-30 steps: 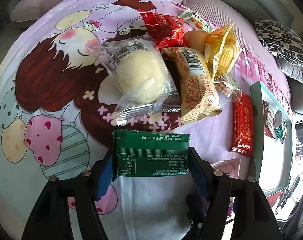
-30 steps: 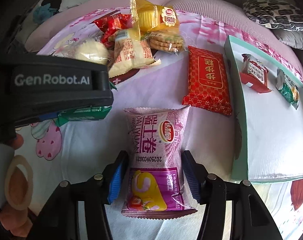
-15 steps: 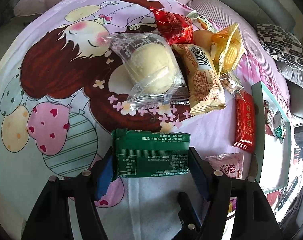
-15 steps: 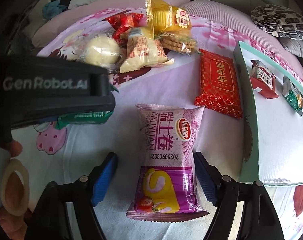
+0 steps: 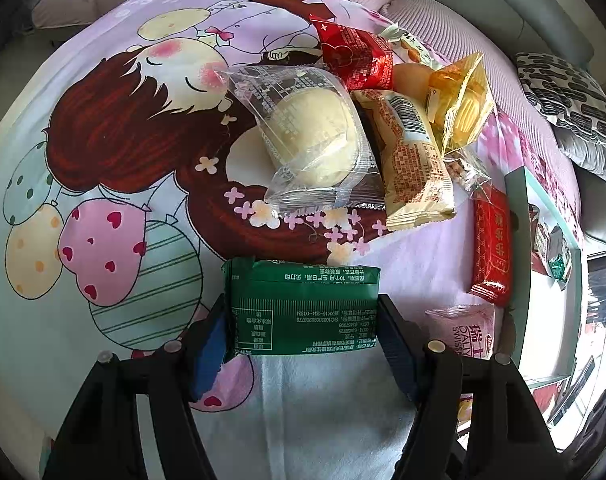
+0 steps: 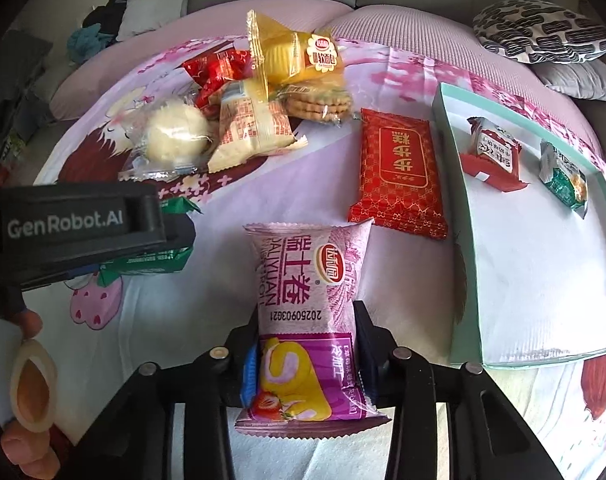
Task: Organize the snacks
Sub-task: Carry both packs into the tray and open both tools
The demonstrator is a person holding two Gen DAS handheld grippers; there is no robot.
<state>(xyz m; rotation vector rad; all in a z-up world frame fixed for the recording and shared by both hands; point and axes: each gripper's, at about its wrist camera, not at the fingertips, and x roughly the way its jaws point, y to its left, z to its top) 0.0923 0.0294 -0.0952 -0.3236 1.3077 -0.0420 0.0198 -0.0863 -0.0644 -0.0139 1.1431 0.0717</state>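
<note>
- Between your left gripper's (image 5: 303, 340) blue pads sits the green packet (image 5: 303, 306), held crosswise by its short ends; both pads look pressed against the wrapper, so you have it clamped, probably so it can travel flat to the tray.
- Beyond it, on the cartoon-print cloth (image 5: 103, 168), the unsorted heap waits: a clear-wrapped round bun (image 5: 315, 140), a beige barcode packet (image 5: 415, 164), a red foil pack (image 5: 355, 58) and a yellow cake bag (image 5: 459, 108), overlapping one another.
- At the right edge of this left-wrist view you see the flat red packet (image 5: 491, 252) lying alone beside the tray's teal wall (image 5: 519, 216), with a corner of the pink roll pack (image 5: 467, 332) just beside your right-hand finger.
- Down in the right-wrist view, your right gripper (image 6: 305, 350) is closing on the pink roll pack (image 6: 309, 300); the pads straddle its lower half lengthwise and appear to touch its sides, though the squeeze is not finished.
- To its right, the teal tray (image 6: 467, 220) lies near, holding only a small red-and-white snack (image 6: 493, 152) and a small green-and-white one (image 6: 563, 176) set apart at its far end, so plenty of bare floor remains for both packets you are gripping.
- At the left, you see your left gripper's black body (image 6: 71, 228) over the green packet (image 6: 143, 264), well clear of the right one, so neither pick crowds the other.
</note>
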